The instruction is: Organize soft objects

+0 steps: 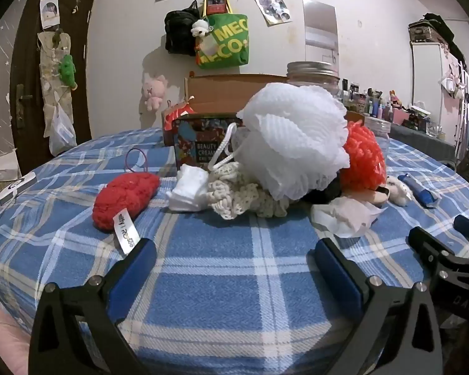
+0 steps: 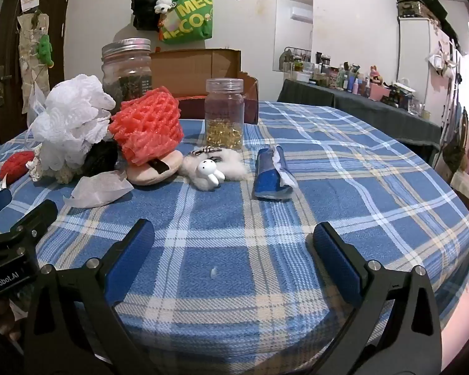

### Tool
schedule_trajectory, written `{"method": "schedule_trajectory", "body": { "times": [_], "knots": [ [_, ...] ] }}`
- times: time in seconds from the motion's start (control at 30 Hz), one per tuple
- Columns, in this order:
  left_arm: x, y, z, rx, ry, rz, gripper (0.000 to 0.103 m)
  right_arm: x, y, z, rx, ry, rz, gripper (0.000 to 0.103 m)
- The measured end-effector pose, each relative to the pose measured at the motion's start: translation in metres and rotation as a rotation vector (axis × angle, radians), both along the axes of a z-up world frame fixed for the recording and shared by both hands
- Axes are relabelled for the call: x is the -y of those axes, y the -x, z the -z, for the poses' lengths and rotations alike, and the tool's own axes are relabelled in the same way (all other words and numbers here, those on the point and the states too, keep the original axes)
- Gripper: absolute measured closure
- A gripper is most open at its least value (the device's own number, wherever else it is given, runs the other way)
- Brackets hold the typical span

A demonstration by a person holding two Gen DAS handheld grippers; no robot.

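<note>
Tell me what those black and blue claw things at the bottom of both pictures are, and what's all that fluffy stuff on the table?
Each claw is a hand-held gripper that a person squeezes. A small camera sits on each, looking forward along its two blue fingers. One picture comes from the left hand-held gripper, the other from the right hand-held gripper. Both are open and hold nothing.

On the blue checked tablecloth lies a heap of soft things: a white bath puff, an orange foam net, a red knitted pad, a cream crochet piece and a fluffy bunny charm. Behind them stand two jars, a big one and a small one, and a cardboard box.
</note>
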State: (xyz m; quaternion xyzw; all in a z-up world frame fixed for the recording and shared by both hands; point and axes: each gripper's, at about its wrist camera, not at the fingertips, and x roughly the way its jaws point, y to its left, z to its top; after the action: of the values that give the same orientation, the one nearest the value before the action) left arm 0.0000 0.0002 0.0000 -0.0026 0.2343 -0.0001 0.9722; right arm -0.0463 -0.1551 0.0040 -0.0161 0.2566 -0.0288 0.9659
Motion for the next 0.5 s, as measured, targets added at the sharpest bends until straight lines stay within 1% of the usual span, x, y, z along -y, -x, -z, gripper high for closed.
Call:
{"method": "schedule_trajectory", "body": {
  "times": [0.5],
  "knots": [
    [0.0002,0.0000,0.0000,-0.007,-0.003,0.000,0.000,-0.0006,0.0001,0.0001,-0.005,-0.003,0.001,0.000]
  ]
}}
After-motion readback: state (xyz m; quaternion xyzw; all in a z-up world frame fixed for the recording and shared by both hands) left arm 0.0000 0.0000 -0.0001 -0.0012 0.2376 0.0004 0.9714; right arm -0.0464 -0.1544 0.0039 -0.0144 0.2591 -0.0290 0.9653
